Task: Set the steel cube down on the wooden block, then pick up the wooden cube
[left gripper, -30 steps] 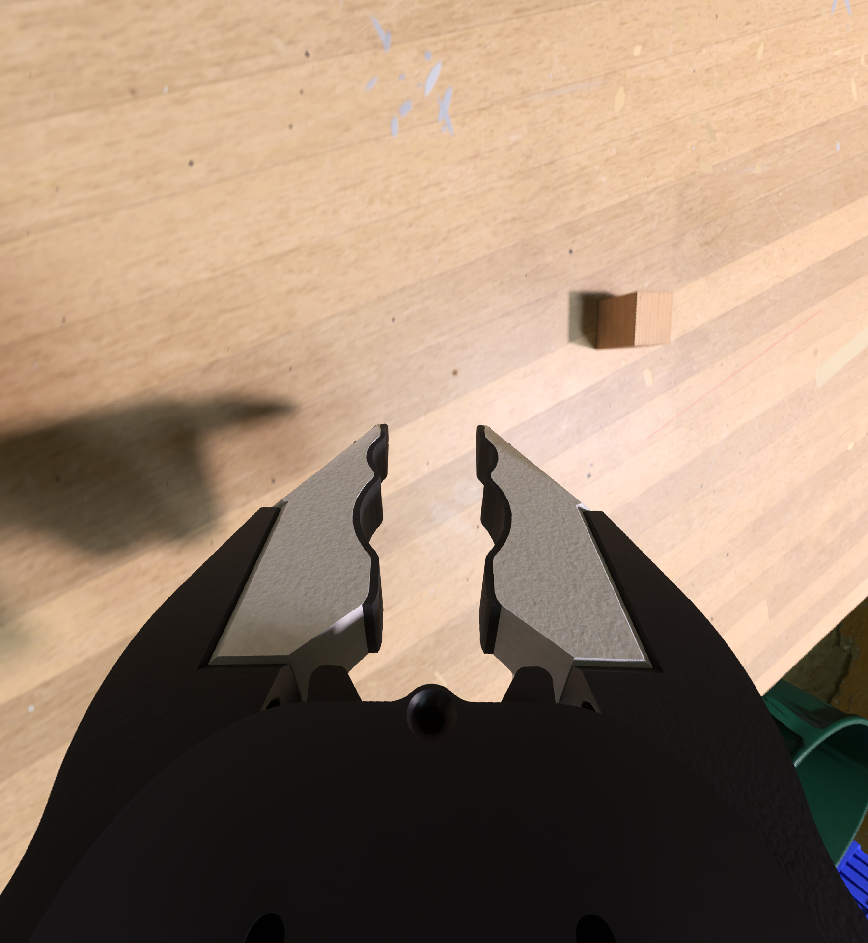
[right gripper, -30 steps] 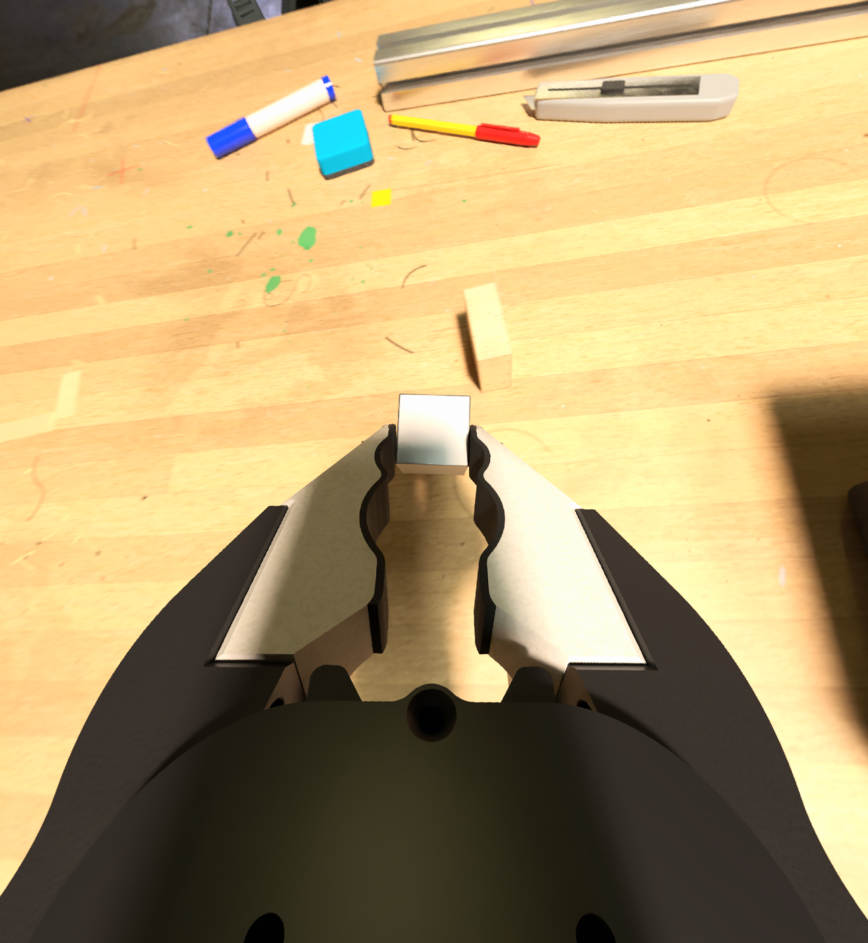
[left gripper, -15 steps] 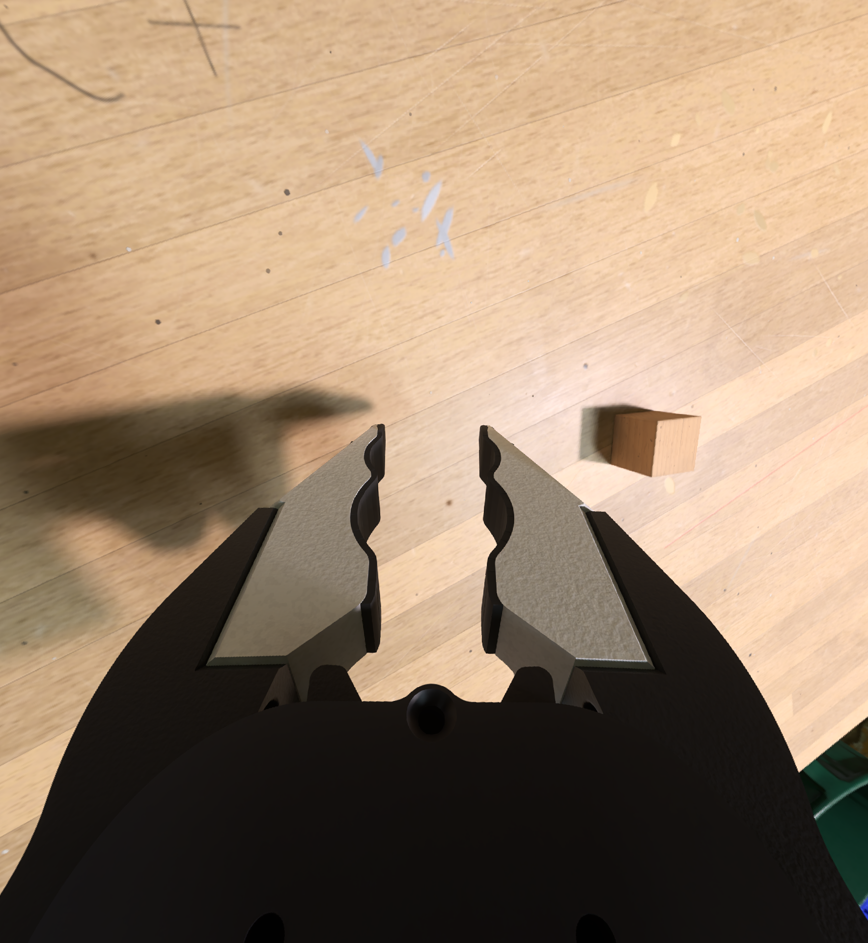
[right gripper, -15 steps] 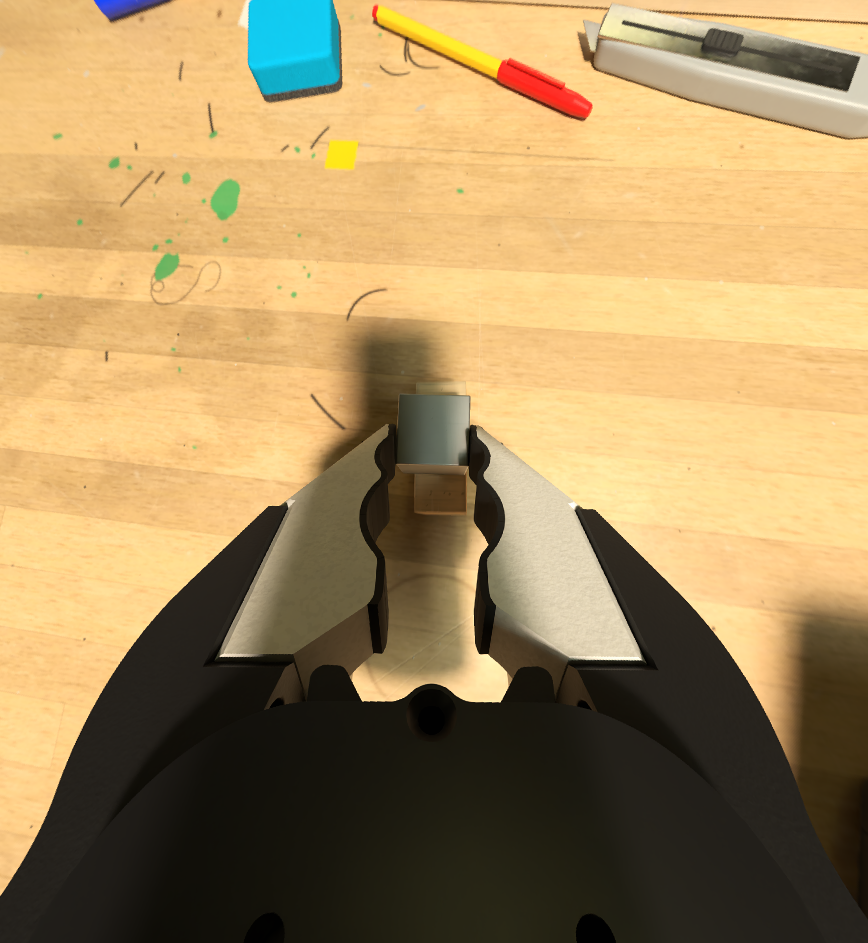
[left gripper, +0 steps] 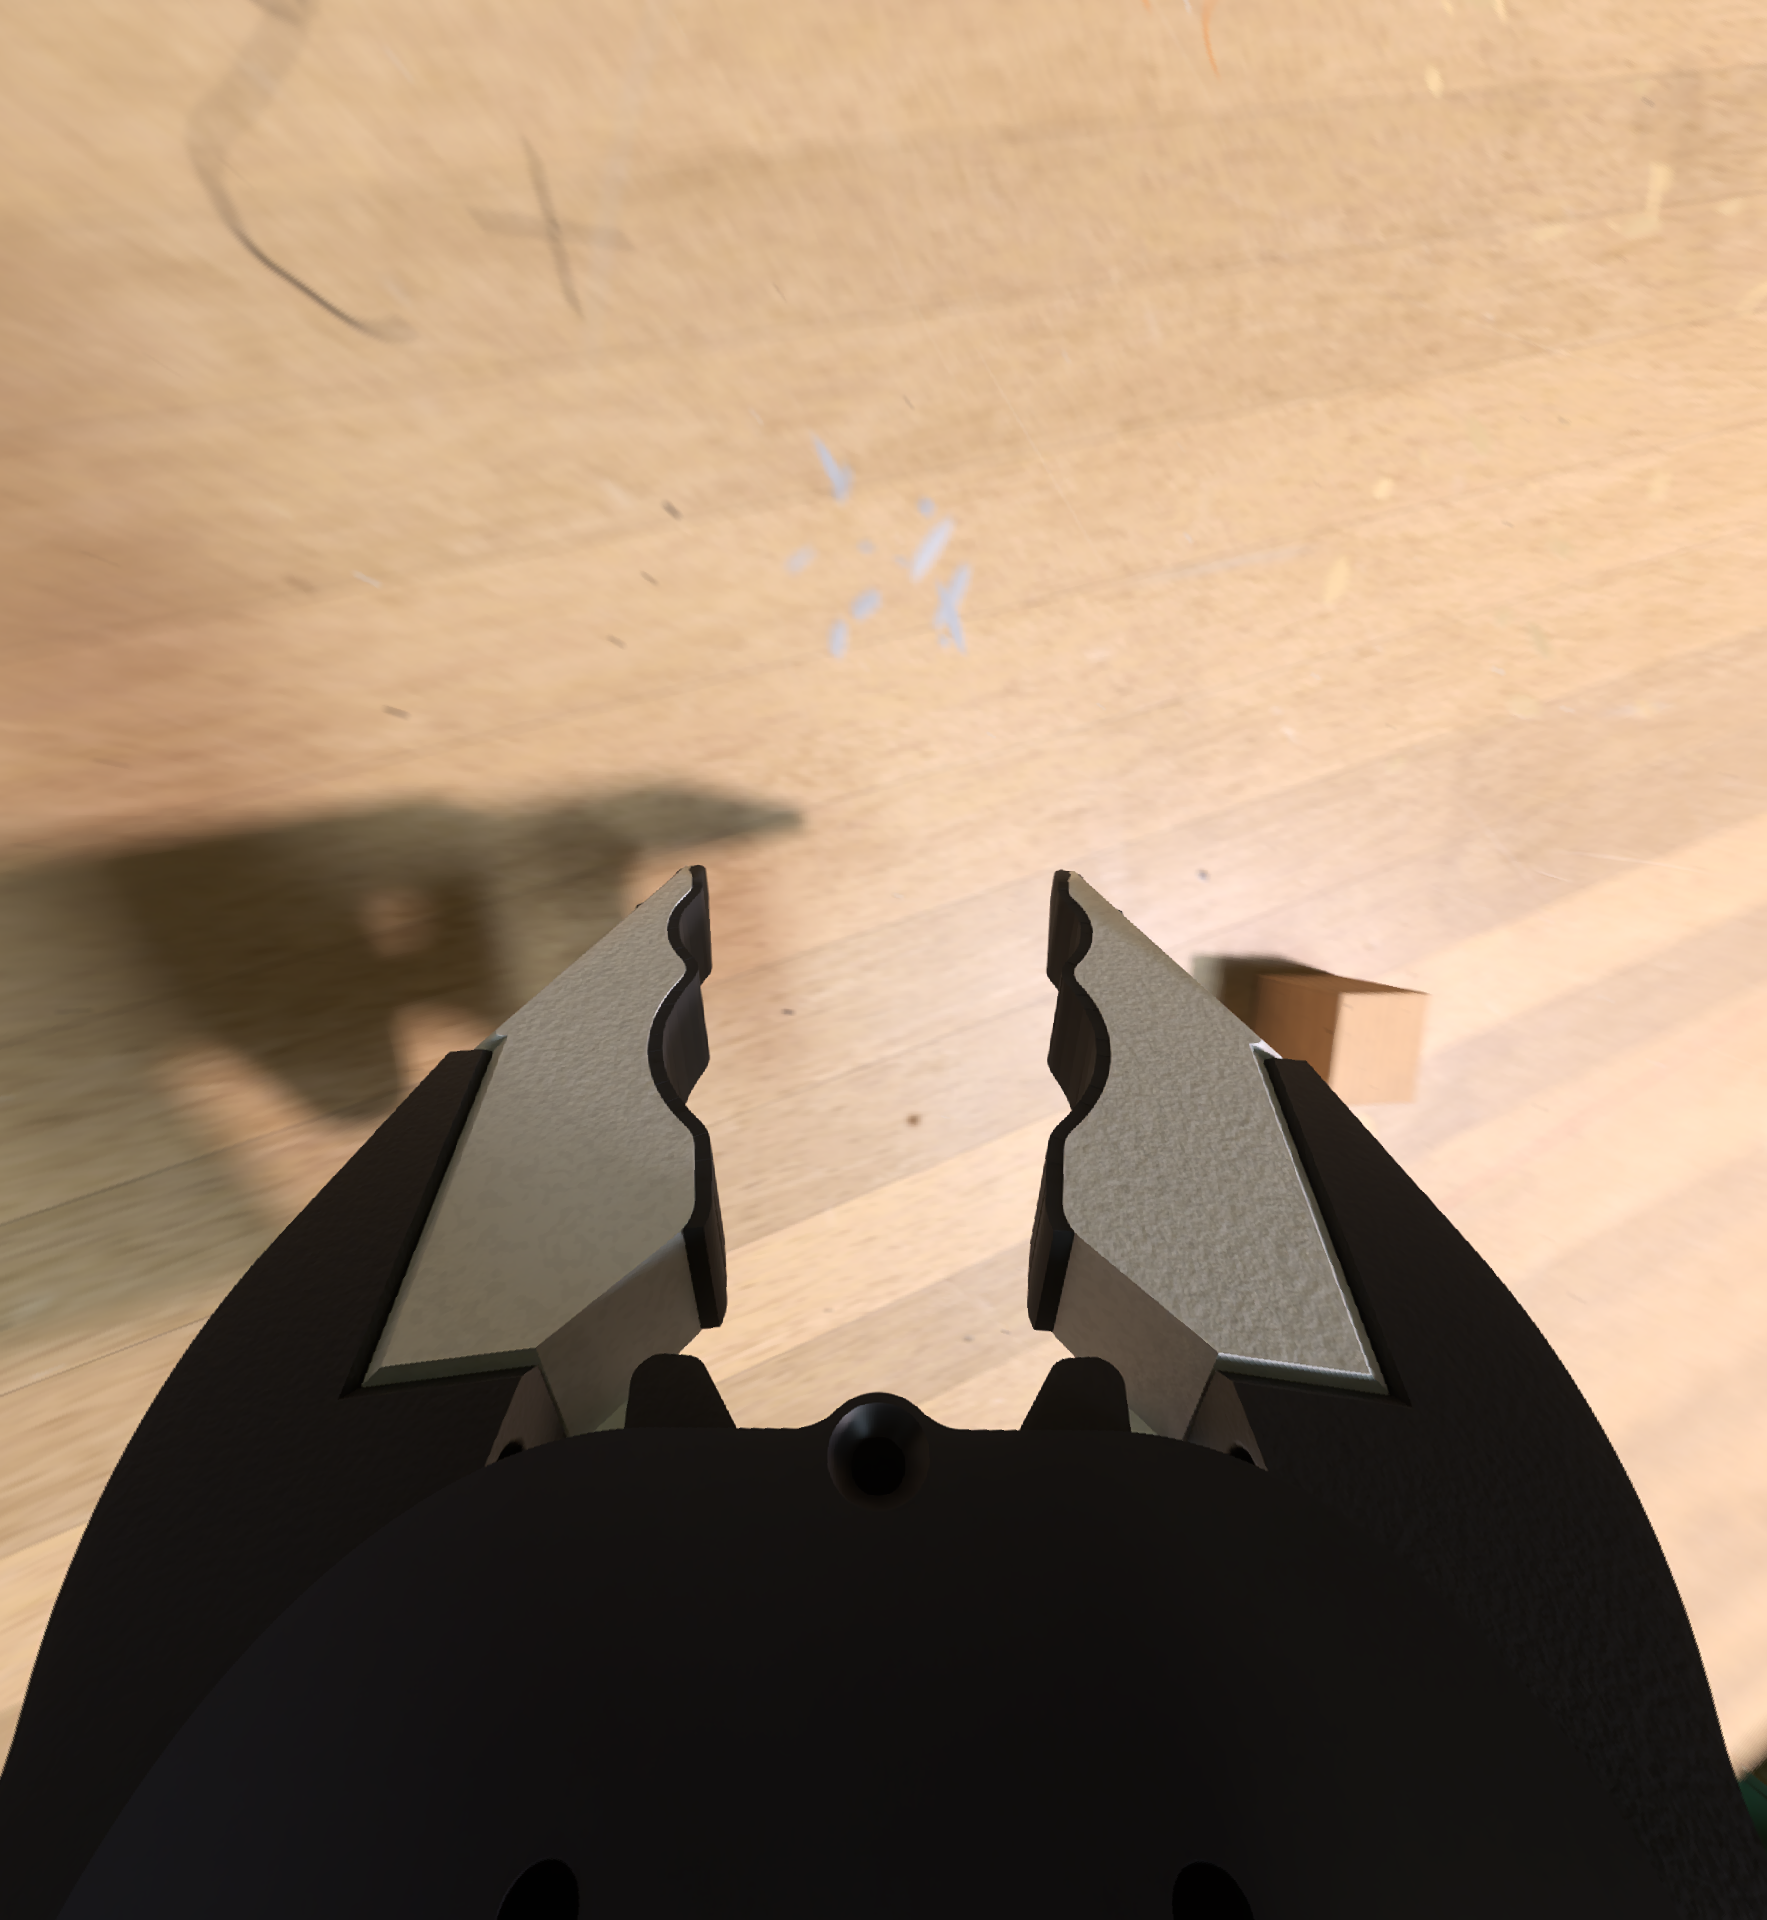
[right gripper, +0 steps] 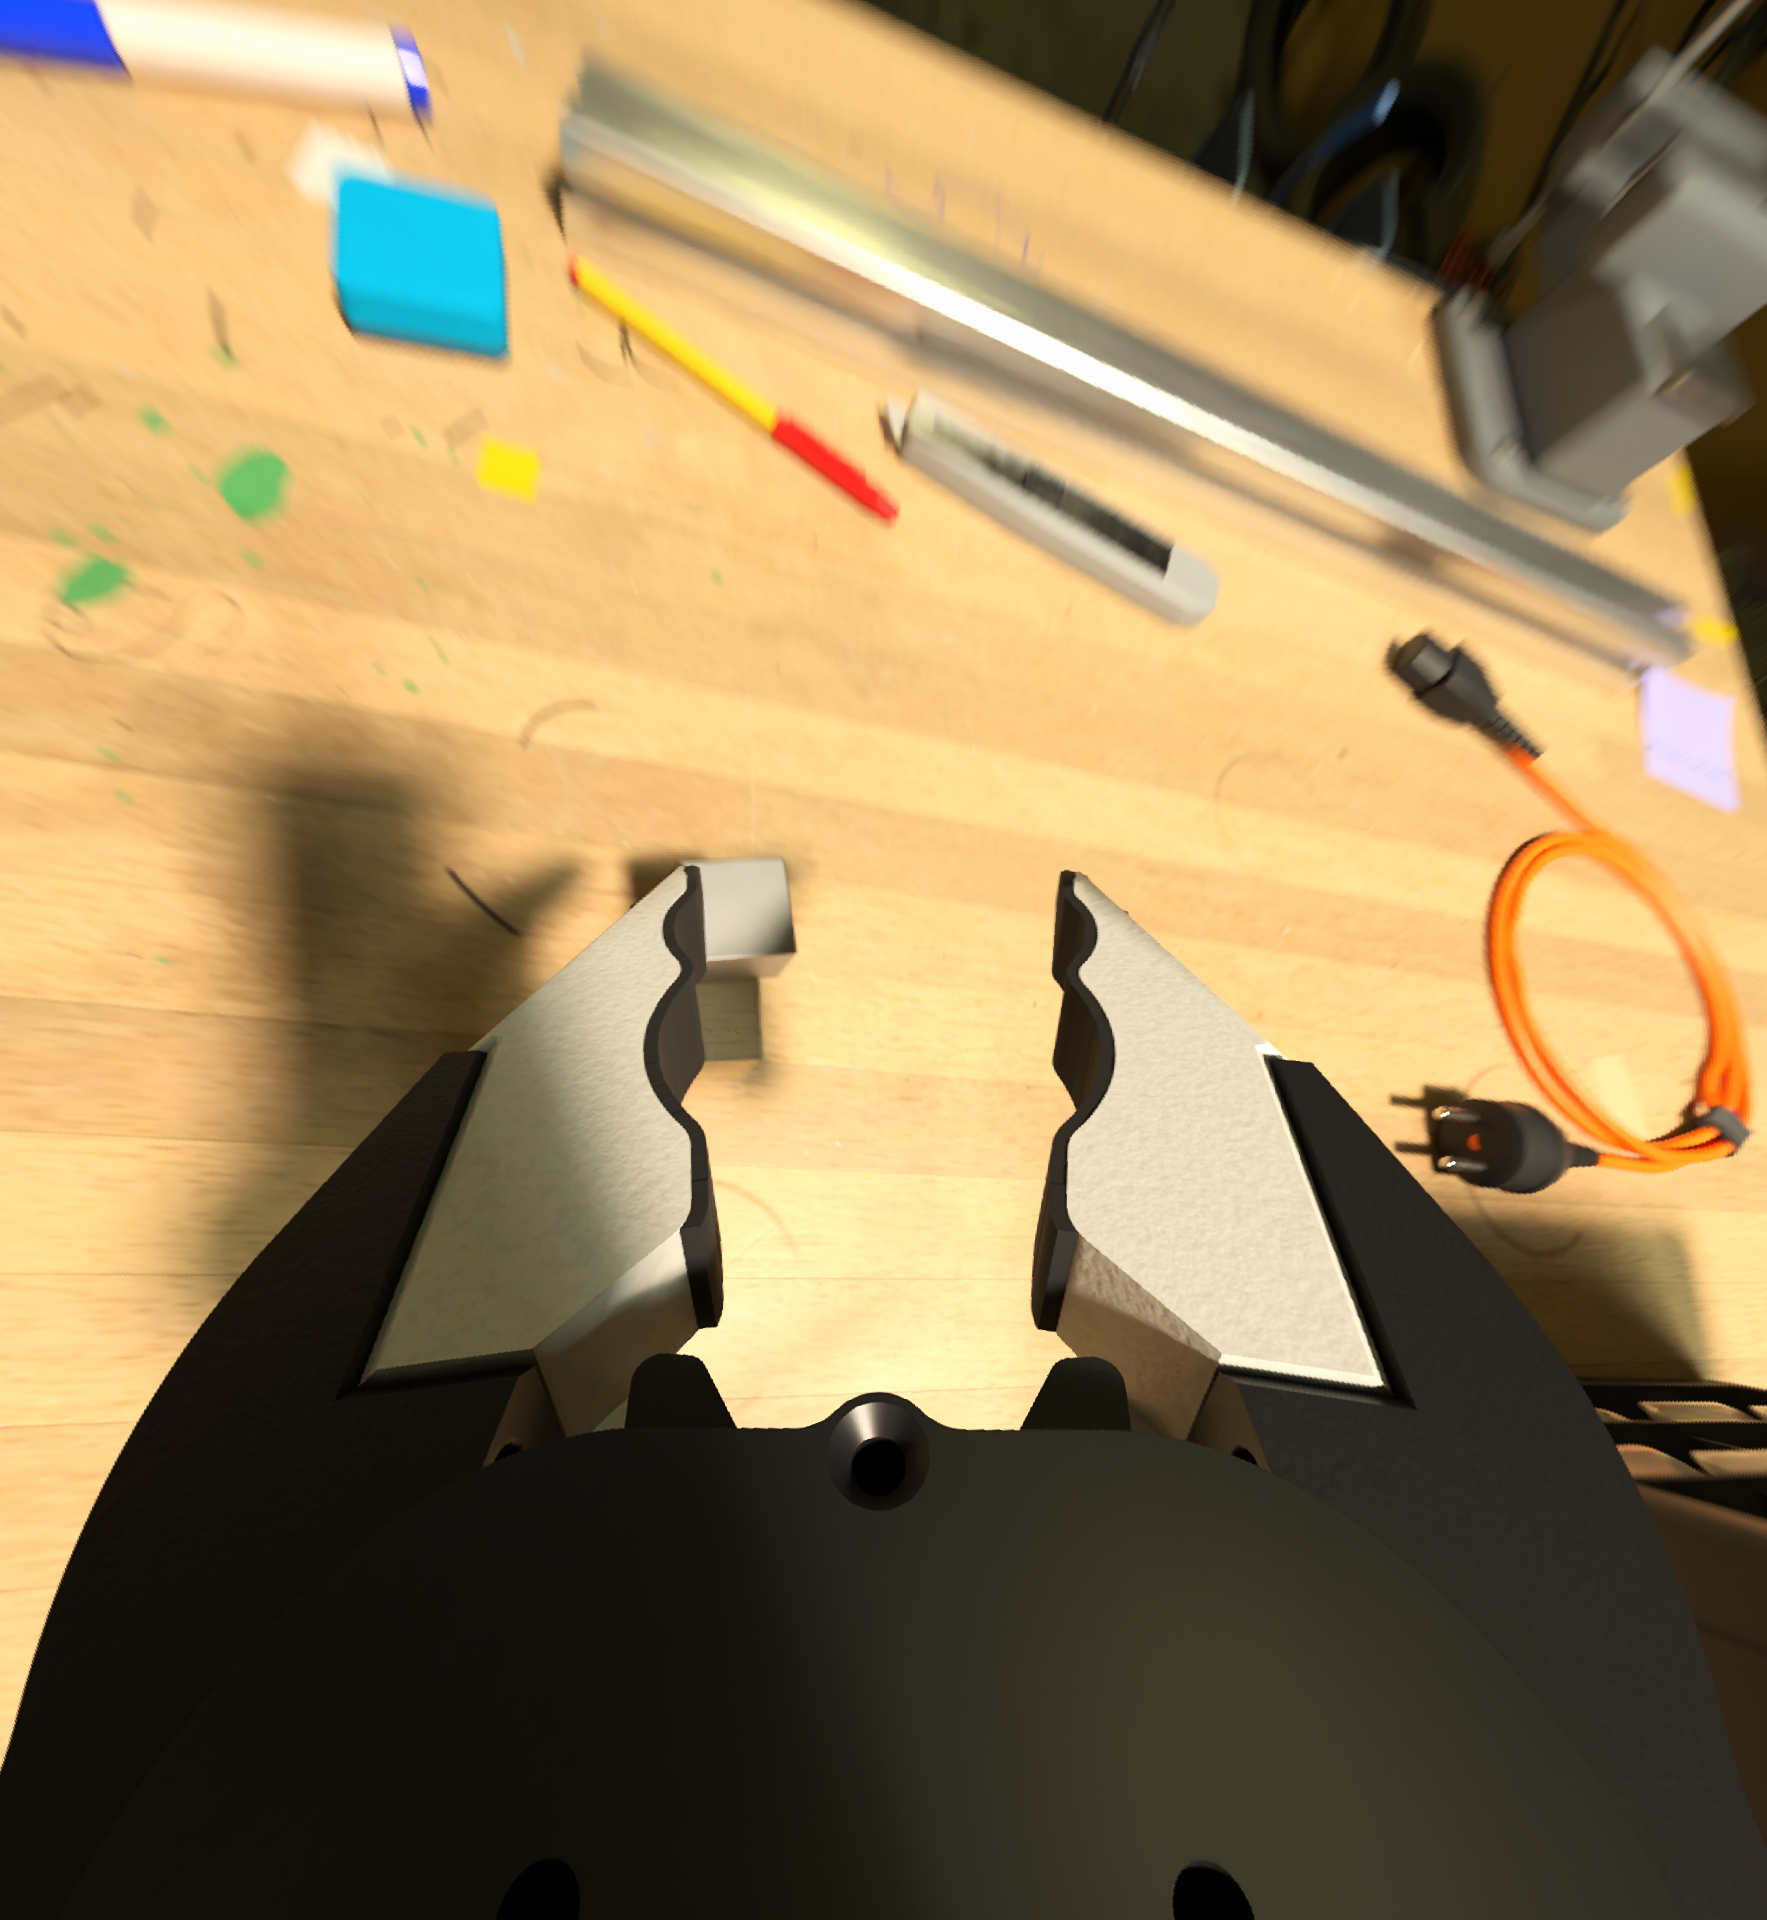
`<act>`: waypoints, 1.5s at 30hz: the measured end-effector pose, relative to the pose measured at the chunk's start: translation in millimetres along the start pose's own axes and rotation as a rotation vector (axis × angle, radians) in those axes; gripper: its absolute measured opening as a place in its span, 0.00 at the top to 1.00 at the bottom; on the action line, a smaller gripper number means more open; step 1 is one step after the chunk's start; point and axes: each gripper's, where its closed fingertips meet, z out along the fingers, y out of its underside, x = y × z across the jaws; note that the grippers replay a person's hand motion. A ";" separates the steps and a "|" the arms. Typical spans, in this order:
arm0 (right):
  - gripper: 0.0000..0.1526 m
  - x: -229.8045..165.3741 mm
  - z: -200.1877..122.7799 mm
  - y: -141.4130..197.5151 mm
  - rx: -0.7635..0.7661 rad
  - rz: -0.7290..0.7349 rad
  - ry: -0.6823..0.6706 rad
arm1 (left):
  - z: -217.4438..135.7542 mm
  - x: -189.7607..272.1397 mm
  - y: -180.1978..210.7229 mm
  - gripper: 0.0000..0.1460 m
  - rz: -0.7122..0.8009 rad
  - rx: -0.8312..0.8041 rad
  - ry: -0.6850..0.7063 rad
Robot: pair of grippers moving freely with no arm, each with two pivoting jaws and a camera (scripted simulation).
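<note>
In the right wrist view the steel cube [right gripper: 749, 914] rests on top of the pale wooden block [right gripper: 731, 1023], partly hidden behind my left finger. My right gripper [right gripper: 877, 883] is open and empty, its jaws wide apart, above and to the right of the stack. In the left wrist view the brown wooden cube [left gripper: 1346, 1039] sits on the bench just right of my right finger. My left gripper [left gripper: 879, 883] is open and empty above the bench, with the cube outside its jaws.
The right wrist view shows a blue marker [right gripper: 183, 52], a cyan eraser [right gripper: 420, 265], a yellow-red pen [right gripper: 733, 390], a utility knife [right gripper: 1055, 514], a metal rail [right gripper: 1066, 343], a grey clamp [right gripper: 1637, 281], an orange cable [right gripper: 1627, 997] and a black mesh basket [right gripper: 1731, 1455].
My right gripper opened and let go of the steel cube on the block, then swung right. My left gripper opened wider and moved nearer the wooden cube.
</note>
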 end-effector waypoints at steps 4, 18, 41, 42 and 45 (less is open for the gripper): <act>0.45 -40.7 -60.8 -39.5 0.236 0.039 -0.082 | -45.4 -14.7 -30.6 0.54 0.180 0.187 -0.294; 0.39 -253.1 -156.4 -32.9 0.476 0.124 -0.547 | -80.1 137.6 -4.3 0.64 0.504 0.240 -0.055; 0.40 -284.5 -168.5 86.9 0.282 -0.042 -0.559 | 23.2 128.1 73.3 0.65 0.115 -0.575 -0.220; 0.40 -284.5 -167.5 88.2 0.279 -0.041 -0.556 | 26.1 128.0 74.7 0.66 0.105 -0.577 -0.215; 0.40 -285.8 -166.2 89.3 0.272 -0.042 -0.557 | 35.5 125.8 79.3 0.75 0.072 -0.582 -0.200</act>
